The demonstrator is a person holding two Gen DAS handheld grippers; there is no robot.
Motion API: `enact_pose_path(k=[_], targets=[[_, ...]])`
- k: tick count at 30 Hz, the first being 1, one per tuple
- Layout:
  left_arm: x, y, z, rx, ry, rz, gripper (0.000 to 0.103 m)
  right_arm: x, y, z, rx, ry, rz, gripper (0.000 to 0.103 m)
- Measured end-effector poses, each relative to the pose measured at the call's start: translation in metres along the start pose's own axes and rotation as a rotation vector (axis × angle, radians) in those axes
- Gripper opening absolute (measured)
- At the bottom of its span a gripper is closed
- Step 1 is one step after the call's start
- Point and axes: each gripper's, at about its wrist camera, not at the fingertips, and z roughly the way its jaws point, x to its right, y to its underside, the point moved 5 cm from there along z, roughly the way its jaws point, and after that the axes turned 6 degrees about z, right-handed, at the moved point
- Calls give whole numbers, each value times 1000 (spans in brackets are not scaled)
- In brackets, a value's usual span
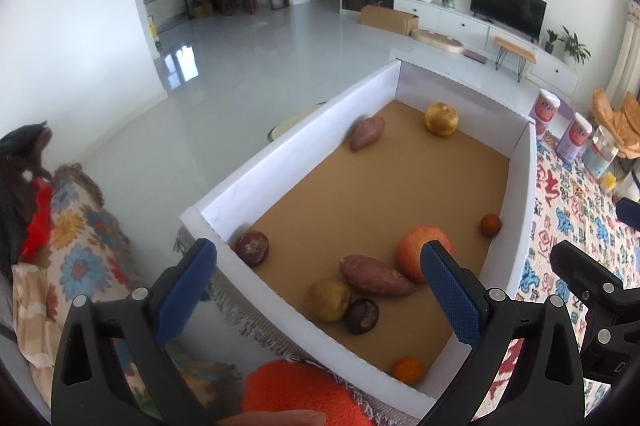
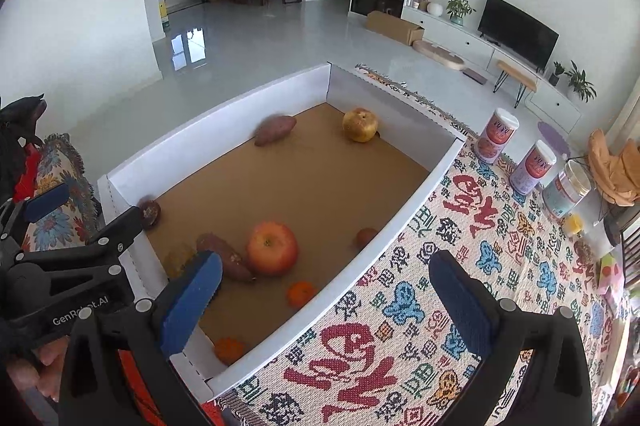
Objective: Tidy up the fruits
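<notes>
A white-walled box [image 1: 280, 165] [image 2: 420, 193] with a brown floor holds several fruits. A red apple [image 1: 416, 246] [image 2: 272, 248] lies beside a sweet potato [image 1: 376, 276] [image 2: 226, 258], with a yellow-green fruit [image 1: 328, 300] and a dark round fruit [image 1: 362, 316] close by. A second sweet potato [image 1: 366, 133] and a yellow apple [image 1: 441, 118] [image 2: 360, 124] sit at the far end. My left gripper [image 1: 316, 258] hovers open and empty over the near fruits. My right gripper [image 2: 326, 266] is open and empty above the box's right wall.
A small orange [image 1: 407, 370] [image 2: 300, 293] and a small brown fruit [image 1: 490, 224] lie near the box's right wall. Two cans [image 2: 496, 139] and a jar [image 2: 568, 187] stand on the patterned cloth [image 2: 460, 226] to the right. A floral cushion [image 1: 80, 246] lies left.
</notes>
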Motion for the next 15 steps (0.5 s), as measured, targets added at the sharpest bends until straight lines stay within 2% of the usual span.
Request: enact_pose_path(k=[15], targets=[[-3,2,9,-22,8,-17,102,-1,-1,10,-22,4,4,102]])
